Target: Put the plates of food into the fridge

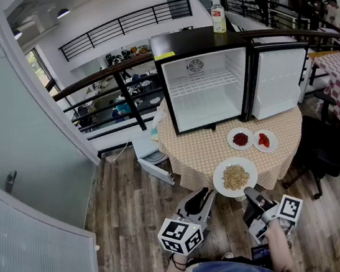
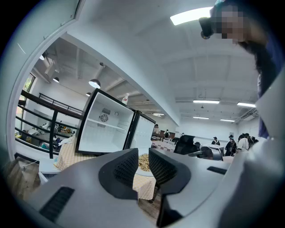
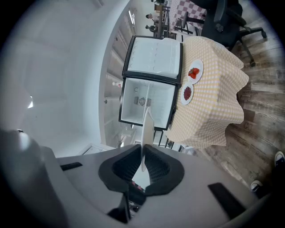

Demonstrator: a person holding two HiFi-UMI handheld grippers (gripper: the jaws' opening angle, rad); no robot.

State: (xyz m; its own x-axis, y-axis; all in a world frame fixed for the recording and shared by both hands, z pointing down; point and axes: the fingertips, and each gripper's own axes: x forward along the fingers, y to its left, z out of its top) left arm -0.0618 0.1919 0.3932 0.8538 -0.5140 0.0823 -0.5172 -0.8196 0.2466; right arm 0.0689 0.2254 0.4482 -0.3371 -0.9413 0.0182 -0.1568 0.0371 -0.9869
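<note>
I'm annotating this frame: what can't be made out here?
Bottle label, head view: too small to read.
Red food on the small plates, head view: too small to identify.
Large plate's food, right gripper view: plate sits edge-on in the right gripper.
Those plates, left gripper view: hidden behind the left gripper.

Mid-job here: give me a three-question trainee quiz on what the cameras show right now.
1. True or false: the fridge has its door open.
2. How many small plates of red food lie on the table?
3. What does the right gripper clamp? A the big plate by its rim; B a small plate; C nothing.
Key: 1 true; 2 two; 3 A.
</note>
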